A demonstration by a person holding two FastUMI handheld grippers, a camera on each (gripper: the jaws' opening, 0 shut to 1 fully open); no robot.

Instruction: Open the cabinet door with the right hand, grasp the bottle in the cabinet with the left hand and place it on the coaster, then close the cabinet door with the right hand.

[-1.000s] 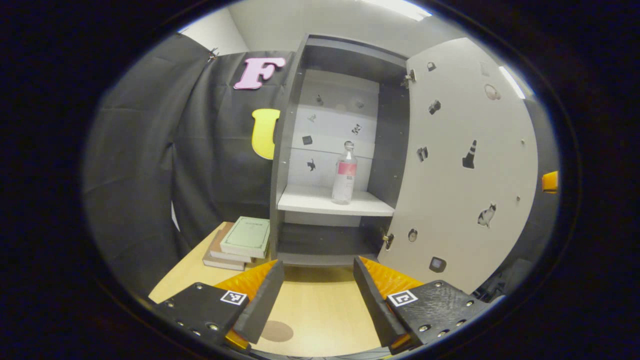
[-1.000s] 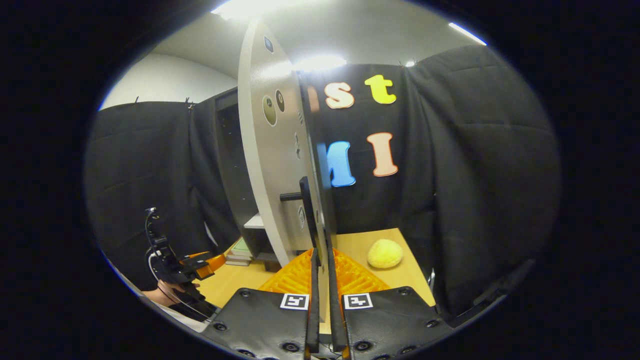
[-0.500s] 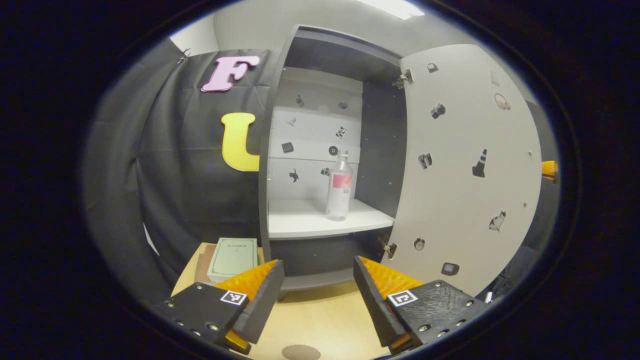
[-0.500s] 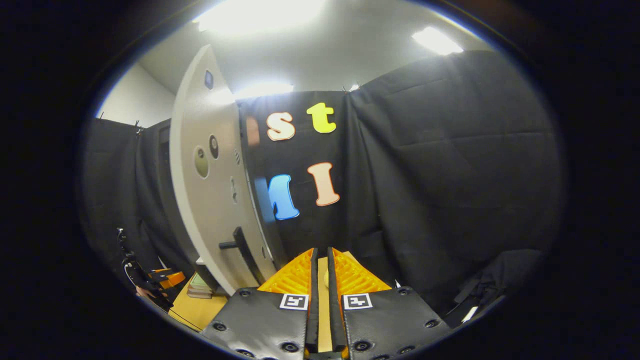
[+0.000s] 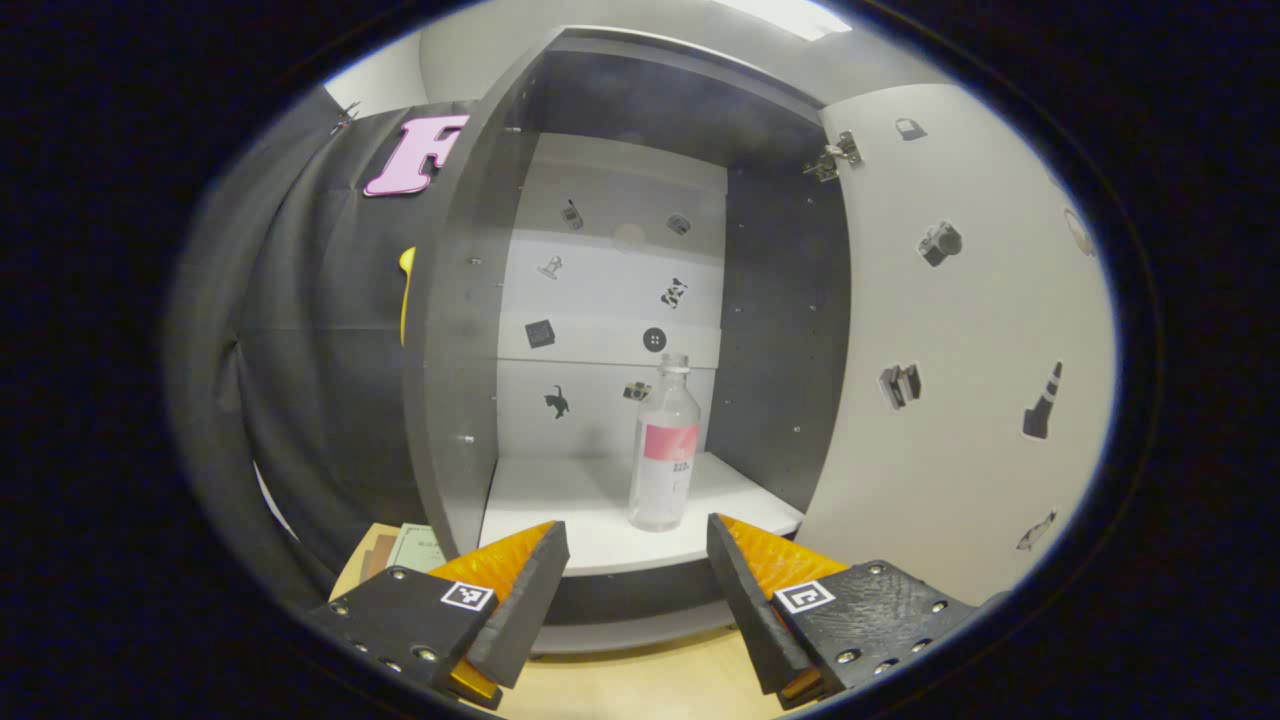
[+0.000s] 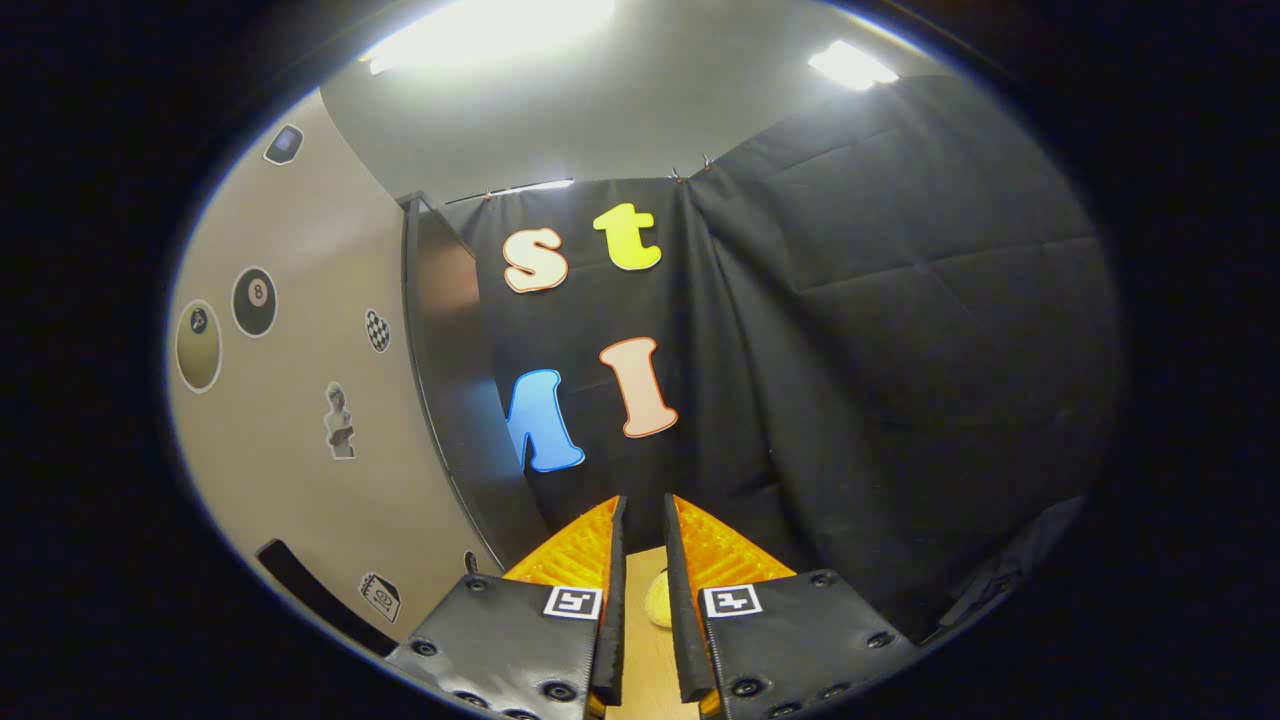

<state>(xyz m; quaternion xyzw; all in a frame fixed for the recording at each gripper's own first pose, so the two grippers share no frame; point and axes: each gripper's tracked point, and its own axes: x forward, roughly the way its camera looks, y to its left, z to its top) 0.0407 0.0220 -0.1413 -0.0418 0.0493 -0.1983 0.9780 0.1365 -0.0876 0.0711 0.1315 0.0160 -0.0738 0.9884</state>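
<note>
The left gripper [image 5: 637,560] is spread wide and empty, aimed at the bottle [image 5: 664,443], which stands upright on the white shelf [image 5: 560,505] inside the open cabinet [image 5: 455,330]; the fingers have not reached it. The bottle is tall and narrow, so an off-centre finger would likely tip it toward the back wall; the open door [image 5: 960,330] hangs just beside the approach on the right. The right gripper [image 6: 640,560] is nearly closed, holding nothing, beside the door's outer face. Compared with one second ago, the cabinet looms far larger; the right gripper has let go of the handle.
</note>
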